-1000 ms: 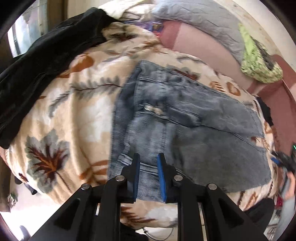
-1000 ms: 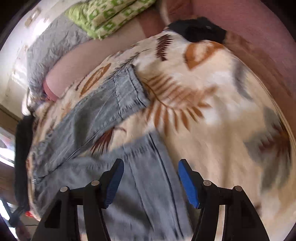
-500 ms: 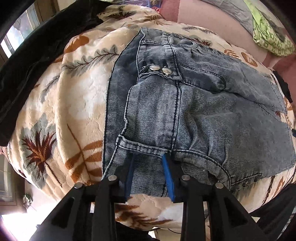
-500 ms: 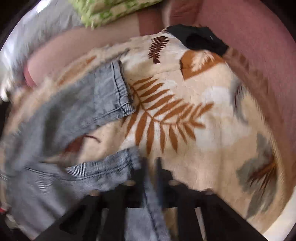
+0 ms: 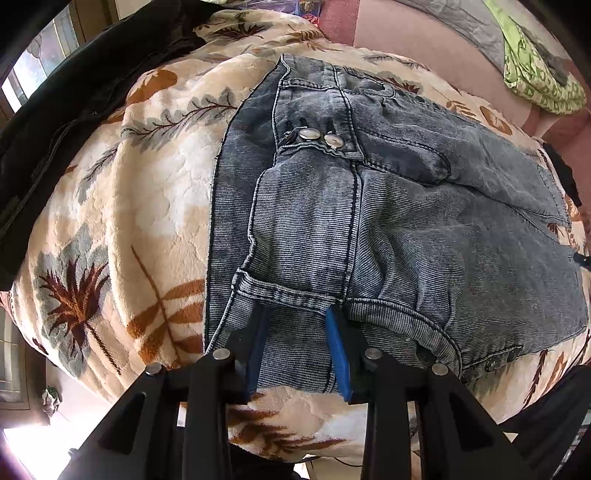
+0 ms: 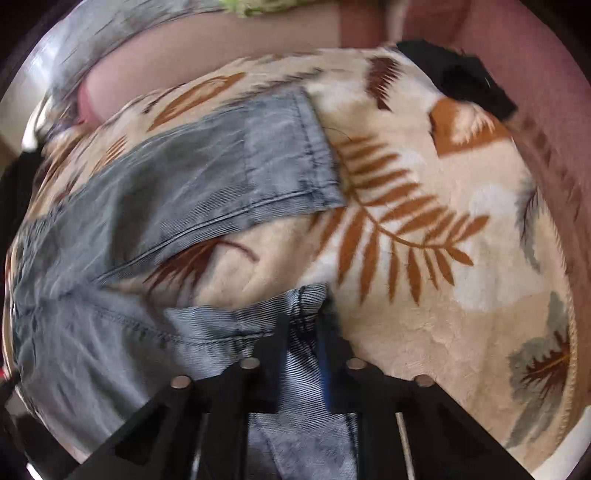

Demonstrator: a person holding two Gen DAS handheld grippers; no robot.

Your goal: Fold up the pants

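Grey-blue denim pants point(image 5: 406, 229) lie spread on a leaf-patterned blanket point(image 5: 147, 192), waistband and two metal buttons point(image 5: 319, 136) toward me in the left wrist view. My left gripper point(image 5: 295, 314) points down at the near waistband. Its jaws stand apart with flat denim between them, and a waistband fold hides the fingertips. In the right wrist view both legs show: the far leg point(image 6: 166, 192) lies flat, and the near leg's hem point(image 6: 221, 325) bunches up between the fingers. My right gripper point(image 6: 303, 325) is closing, pinching that hem.
A black garment point(image 5: 55, 122) drapes over the blanket's left side. A green patterned cushion point(image 5: 539, 74) and a grey quilt point(image 5: 454, 22) lie on the pink surface point(image 5: 406, 40) behind. Another black item point(image 6: 465, 85) sits at the blanket's far corner. The blanket point(image 6: 424, 314) is bare right of the legs.
The left gripper came down onto the waistband and its jaws widened. The right gripper went from wide open over the near leg to clamped on its hem.
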